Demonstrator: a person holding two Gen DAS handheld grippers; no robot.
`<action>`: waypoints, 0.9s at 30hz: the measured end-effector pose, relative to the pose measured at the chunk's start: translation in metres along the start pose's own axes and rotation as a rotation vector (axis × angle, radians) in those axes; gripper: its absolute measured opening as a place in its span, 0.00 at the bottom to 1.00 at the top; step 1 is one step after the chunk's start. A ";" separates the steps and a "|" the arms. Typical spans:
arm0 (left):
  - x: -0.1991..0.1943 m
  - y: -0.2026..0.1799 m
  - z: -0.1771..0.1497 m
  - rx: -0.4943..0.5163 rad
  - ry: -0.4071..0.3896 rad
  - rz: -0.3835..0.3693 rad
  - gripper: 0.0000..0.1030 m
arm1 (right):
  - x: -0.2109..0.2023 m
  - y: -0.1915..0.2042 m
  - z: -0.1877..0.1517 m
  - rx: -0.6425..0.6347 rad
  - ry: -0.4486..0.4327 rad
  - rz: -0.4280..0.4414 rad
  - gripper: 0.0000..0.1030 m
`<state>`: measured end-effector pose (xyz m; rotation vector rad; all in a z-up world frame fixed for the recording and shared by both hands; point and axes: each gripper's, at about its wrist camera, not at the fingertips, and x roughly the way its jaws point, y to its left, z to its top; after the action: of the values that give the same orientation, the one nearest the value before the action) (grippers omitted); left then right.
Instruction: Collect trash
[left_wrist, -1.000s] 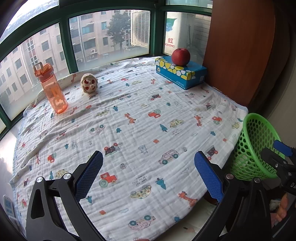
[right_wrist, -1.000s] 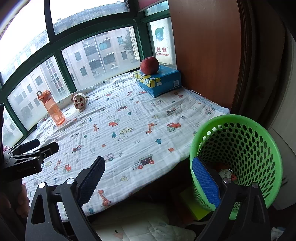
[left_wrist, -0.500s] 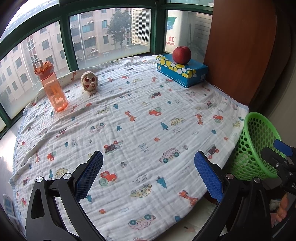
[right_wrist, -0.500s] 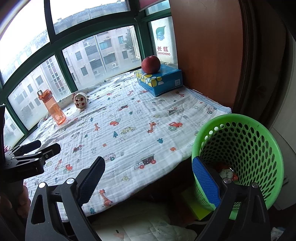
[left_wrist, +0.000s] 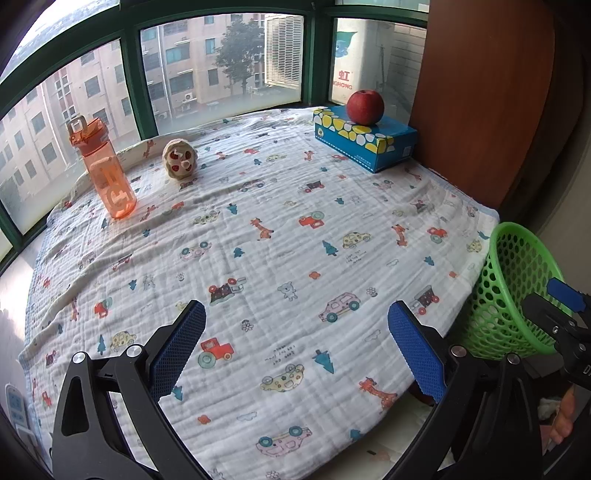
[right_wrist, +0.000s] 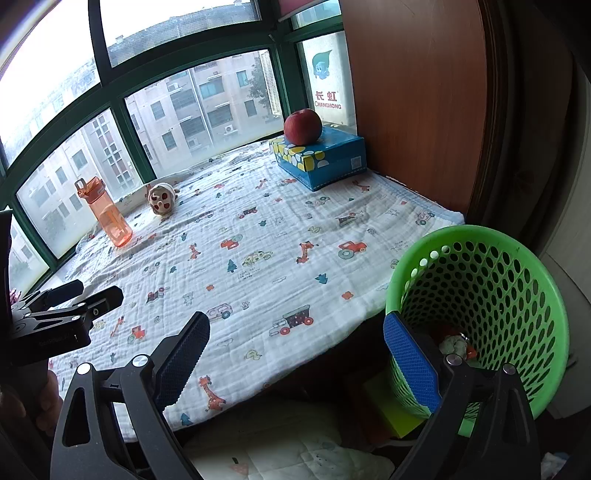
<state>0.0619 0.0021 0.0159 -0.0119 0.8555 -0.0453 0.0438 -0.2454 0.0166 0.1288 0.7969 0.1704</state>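
A green perforated basket (right_wrist: 517, 280) stands off the right edge of the blanket-covered window seat; crumpled trash (right_wrist: 454, 345) lies at its bottom. The basket also shows at the right of the left wrist view (left_wrist: 517, 295). My left gripper (left_wrist: 295, 347) is open and empty above the near part of the blanket (left_wrist: 277, 240). My right gripper (right_wrist: 295, 354) is open and empty, its right finger by the basket's near rim. The left gripper also shows at the left of the right wrist view (right_wrist: 70, 299).
An orange water bottle (left_wrist: 107, 170) and a small round plush toy (left_wrist: 179, 159) stand at the far left by the window. A red apple (left_wrist: 365, 107) sits on a blue tissue box (left_wrist: 364, 142) at the far right, next to a wooden panel (left_wrist: 480, 92).
Both views have shifted slightly back and down; the far objects sit a little higher in frame. Both grippers stay open and empty.
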 end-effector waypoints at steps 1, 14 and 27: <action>0.001 0.000 0.000 -0.001 0.001 0.001 0.95 | 0.000 0.000 0.000 0.000 0.000 0.000 0.89; 0.001 0.001 -0.001 -0.004 0.005 0.005 0.95 | 0.004 0.002 -0.004 0.000 0.007 0.007 0.89; 0.003 0.001 -0.001 -0.006 0.012 0.008 0.94 | 0.005 0.002 -0.005 0.002 0.012 0.010 0.89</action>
<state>0.0631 0.0030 0.0132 -0.0137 0.8678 -0.0352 0.0434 -0.2421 0.0101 0.1336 0.8082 0.1805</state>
